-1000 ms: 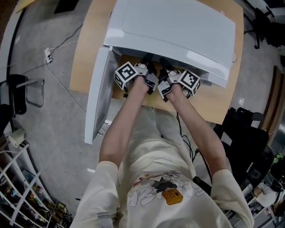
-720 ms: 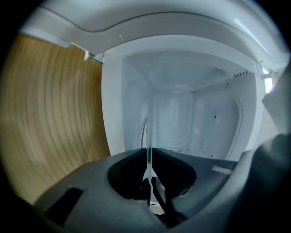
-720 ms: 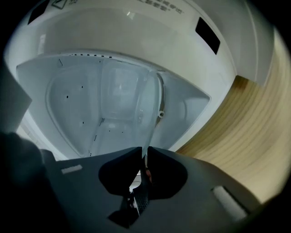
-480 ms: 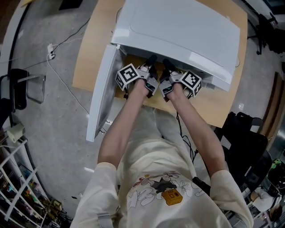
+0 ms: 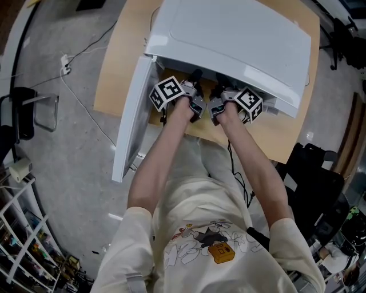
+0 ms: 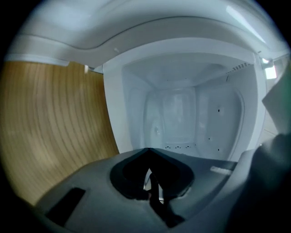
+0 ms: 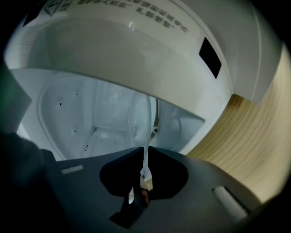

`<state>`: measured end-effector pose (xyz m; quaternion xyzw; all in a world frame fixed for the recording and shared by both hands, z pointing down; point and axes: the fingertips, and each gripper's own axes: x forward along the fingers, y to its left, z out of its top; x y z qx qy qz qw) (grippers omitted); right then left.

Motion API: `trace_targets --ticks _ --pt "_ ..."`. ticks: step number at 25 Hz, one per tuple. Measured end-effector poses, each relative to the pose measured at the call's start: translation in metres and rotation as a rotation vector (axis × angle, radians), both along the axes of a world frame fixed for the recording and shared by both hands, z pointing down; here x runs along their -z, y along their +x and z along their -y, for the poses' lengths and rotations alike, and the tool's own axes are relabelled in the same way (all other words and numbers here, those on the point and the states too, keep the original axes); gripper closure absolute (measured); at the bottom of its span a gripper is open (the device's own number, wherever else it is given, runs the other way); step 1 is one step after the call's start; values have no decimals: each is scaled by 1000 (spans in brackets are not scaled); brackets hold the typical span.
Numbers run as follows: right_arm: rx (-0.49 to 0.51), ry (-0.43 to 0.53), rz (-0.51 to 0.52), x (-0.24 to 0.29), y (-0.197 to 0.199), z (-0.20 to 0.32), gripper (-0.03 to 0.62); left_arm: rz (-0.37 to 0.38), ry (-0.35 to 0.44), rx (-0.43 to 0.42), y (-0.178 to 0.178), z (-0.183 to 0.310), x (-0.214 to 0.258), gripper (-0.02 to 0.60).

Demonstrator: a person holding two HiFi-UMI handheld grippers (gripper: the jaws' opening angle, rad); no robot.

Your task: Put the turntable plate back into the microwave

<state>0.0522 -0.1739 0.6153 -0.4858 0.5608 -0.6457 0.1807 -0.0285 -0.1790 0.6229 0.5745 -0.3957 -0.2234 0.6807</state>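
White microwave [image 5: 229, 34] sits on a wooden table [image 5: 117, 63] and takes up most of the top. Bare wood shows only as a strip along the table's left edge and a patch at its near right corner. The door [image 5: 132, 114] stands open on the left, swung out past the table's near edge and over the floor. The person stands square to the opening, both forearms reaching in side by side, close together.

Left gripper [image 6: 146, 151]: jaws shut tight. A pale sliver shows in the gap behind the tips; I cannot tell what it is. It points into the cavity [image 6: 213, 113], whose walls look bare and white with small vent holes.

Right gripper [image 7: 145, 150]: jaws narrow and closing on a thin pale edge that runs up out of the gap. This is probably the rim of the clear turntable plate [image 7: 144, 164] seen edge-on, so the plate is at the cavity mouth on the right side.

Marker cubes [image 5: 166, 92] sit just under the microwave's front lip, so clearance above the hands is small.

Writing: lines of print and a warning triangle on the microwave's front panel [image 7: 136, 13], too blurred to read. A cartoon print is on the person's shirt [image 5: 200, 240].

Floor to the left: a cable [image 5: 80, 109] running to a power strip [image 5: 64, 66].
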Motion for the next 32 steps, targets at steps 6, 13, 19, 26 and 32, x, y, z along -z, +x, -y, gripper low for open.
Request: trace_targets --ticks 6,13,19,26,32 --pt "52 35 -36 9 -5 0 548 -56 13 5 7 12 7 584" --pt "81 18 -26 10 -12 -9 548 -43 4 -15 11 12 13 584" --pt "214 83 -83 27 -24 -24 563 79 61 -37 1 -15 25 584" --pt "314 118 -197 37 -16 -41 586 278 140 -140 1 -41 50 584" --pt "328 127 -240 35 -17 -44 586 336 171 -170 0 -56 59 584"
